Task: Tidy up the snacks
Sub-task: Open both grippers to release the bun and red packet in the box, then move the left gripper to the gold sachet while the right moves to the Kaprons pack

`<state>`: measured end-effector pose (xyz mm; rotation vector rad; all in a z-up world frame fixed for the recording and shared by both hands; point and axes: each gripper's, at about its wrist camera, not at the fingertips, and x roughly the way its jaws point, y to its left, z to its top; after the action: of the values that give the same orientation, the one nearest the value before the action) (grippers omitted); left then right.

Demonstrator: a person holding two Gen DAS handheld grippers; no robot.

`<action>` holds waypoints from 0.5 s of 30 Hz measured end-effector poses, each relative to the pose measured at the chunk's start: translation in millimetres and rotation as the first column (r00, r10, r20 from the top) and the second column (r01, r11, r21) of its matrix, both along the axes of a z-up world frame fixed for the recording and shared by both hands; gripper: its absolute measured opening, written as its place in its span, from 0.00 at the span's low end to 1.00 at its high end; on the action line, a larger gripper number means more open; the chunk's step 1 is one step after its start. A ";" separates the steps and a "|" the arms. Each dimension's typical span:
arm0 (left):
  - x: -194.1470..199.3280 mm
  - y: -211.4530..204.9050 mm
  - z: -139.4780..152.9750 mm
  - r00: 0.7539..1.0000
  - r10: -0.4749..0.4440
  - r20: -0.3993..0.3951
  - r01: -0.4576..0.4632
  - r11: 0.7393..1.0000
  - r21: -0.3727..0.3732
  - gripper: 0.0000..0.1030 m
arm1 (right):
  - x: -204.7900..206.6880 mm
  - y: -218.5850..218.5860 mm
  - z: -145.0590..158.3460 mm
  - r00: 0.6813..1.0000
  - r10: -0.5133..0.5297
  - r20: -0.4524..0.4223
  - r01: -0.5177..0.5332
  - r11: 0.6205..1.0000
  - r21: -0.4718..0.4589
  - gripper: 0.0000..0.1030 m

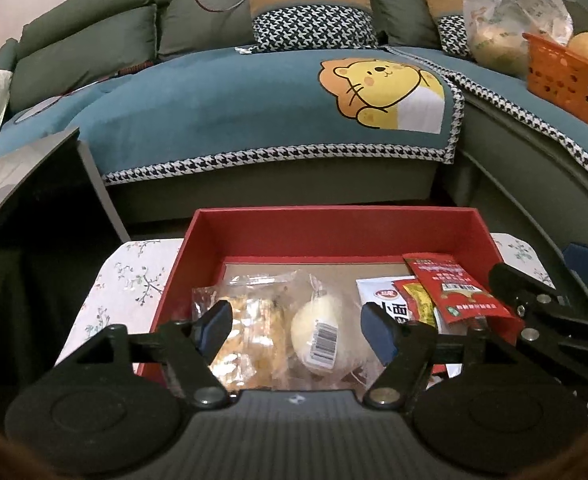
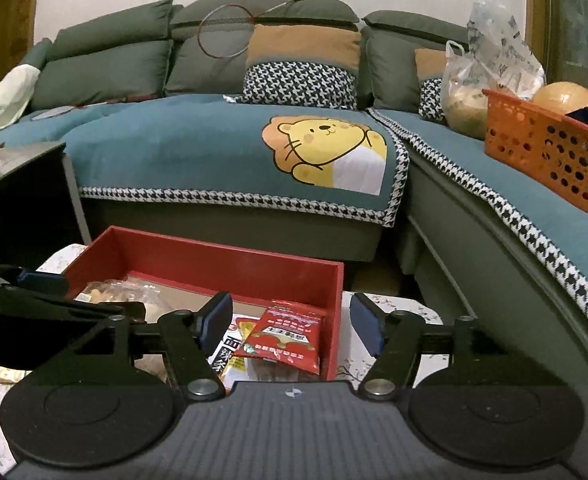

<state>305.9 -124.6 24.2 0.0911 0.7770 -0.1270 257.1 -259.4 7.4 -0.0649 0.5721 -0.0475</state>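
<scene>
On the floral-cloth surface (image 1: 134, 280), in front of the sofa:
Box: red box (image 1: 333, 224), open top, sits on the surface; brown floor inside, snacks lie in it.
Left side of box: clear pkt of pale crackers (image 1: 246, 344), lying flat; touching it on the right, clear-wrapped round bun (image 1: 321, 332) w/ white barcode sticker, digits too small to read.
Right side of box: white pkt (image 1: 377, 292) w/ small red logo & big black Chinese characters, partly covered; yellow-red sachet (image 1: 415, 300) on top of it; red pkt (image 1: 453, 288) leaning on the right wall, white text & barcode, not legible.
Left gripper (image 1: 295, 328): above the crackers & bun, jaws apart, nothing pinched; blue pads clear of the wrappers.
Right gripper (image 2: 288, 320): over the box's right wall, jaws apart, empty; one finger over the box, the other outside it, red pkt seen between them below.
Writing: only readable bit in right wrist view is a large character "面" on the white pkt; rest blurred.
Behind: orange basket (image 2: 545, 152) on sofa (image 2: 214, 148), lion picture on the blue cover, badminton racket (image 2: 230, 36) on the cushions.
</scene>
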 end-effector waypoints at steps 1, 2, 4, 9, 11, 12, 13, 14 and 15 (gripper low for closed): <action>-2.2 -0.1 1.0 1.000 -0.004 0.000 0.004 1.000 -0.001 0.73 | -1.6 0.0 1.0 1.000 0.000 -0.002 0.000 1.000 -0.003 0.70; -4.7 0.1 2.0 1.000 -0.008 -0.001 0.008 1.000 -0.003 0.73 | -3.9 0.0 2.1 1.000 -0.002 -0.004 0.002 1.000 -0.007 0.70; -10.2 0.8 3.3 1.000 -0.016 -0.009 0.016 1.000 -0.009 0.73 | -9.1 1.2 3.9 1.000 -0.002 -0.010 0.002 1.000 -0.020 0.70; -30.8 4.9 3.0 0.998 -0.040 -0.046 0.039 0.999 -0.020 0.73 | -30.2 -2.5 3.5 0.997 -0.023 -0.071 0.021 0.999 -0.025 0.70; -38.9 6.4 0.8 0.997 -0.052 -0.065 0.051 0.999 -0.019 0.74 | -41.9 -6.7 -1.3 0.993 -0.038 -0.115 0.035 0.999 -0.030 0.70; -42.1 6.5 -0.2 0.996 -0.059 -0.073 0.058 0.998 -0.018 0.74 | -46.4 -9.1 -3.7 0.990 -0.046 -0.136 0.043 0.999 -0.028 0.70; -46.1 7.1 -0.9 0.994 -0.067 -0.081 0.066 0.998 -0.017 0.74 | -51.5 -12.2 -7.4 0.986 -0.053 -0.160 0.049 0.998 -0.025 0.70; -50.3 8.1 -1.4 0.993 -0.073 -0.090 0.072 0.997 -0.018 0.74 | -56.7 -16.3 -12.0 0.981 -0.060 -0.186 0.057 0.998 -0.021 0.70; -53.8 9.3 -1.9 0.992 -0.079 -0.099 0.078 0.997 -0.020 0.74 | -59.9 -19.9 -15.6 0.976 -0.070 -0.208 0.067 0.998 -0.019 0.70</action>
<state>252.1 -115.3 22.3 0.1003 0.8726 -0.2139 197.3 -279.3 -8.2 -0.0618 0.7841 -0.1120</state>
